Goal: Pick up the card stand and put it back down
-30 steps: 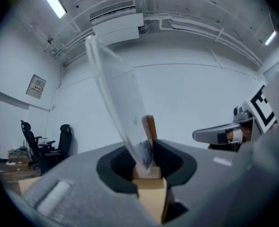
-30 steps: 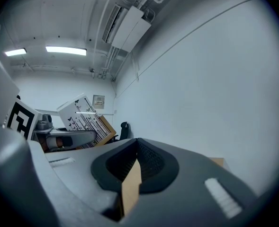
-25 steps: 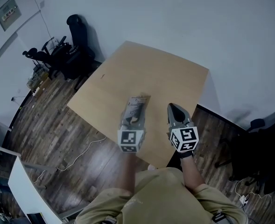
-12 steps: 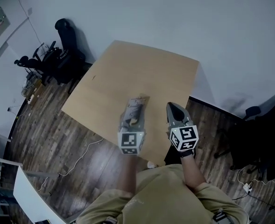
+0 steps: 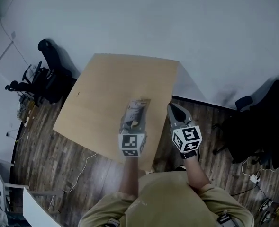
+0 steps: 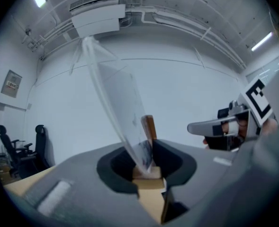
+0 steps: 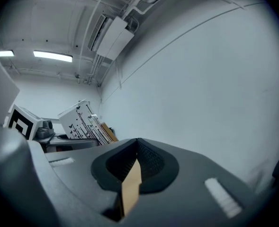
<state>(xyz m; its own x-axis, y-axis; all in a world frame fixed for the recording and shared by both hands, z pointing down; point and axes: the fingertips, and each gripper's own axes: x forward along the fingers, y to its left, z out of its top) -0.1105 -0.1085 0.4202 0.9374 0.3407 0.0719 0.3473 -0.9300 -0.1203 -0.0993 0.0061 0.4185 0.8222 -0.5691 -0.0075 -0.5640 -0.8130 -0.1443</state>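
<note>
The card stand is a clear sheet with a printed card on a small wooden base. My left gripper is shut on it and holds it in the air over the right part of the wooden table. In the left gripper view the sheet leans left and the wooden base sits between the jaws. My right gripper is shut on nothing, just past the table's right edge. In the right gripper view its jaws meet, and the card stand shows at the left.
Black office chairs stand by the wall at the left, and a dark chair at the right. A cable lies on the wood floor. A white wall runs behind the table.
Both grippers have swung to the right across the table, side by side. The card stand stays in the left grip. The right gripper now hangs past the table's right edge.
</note>
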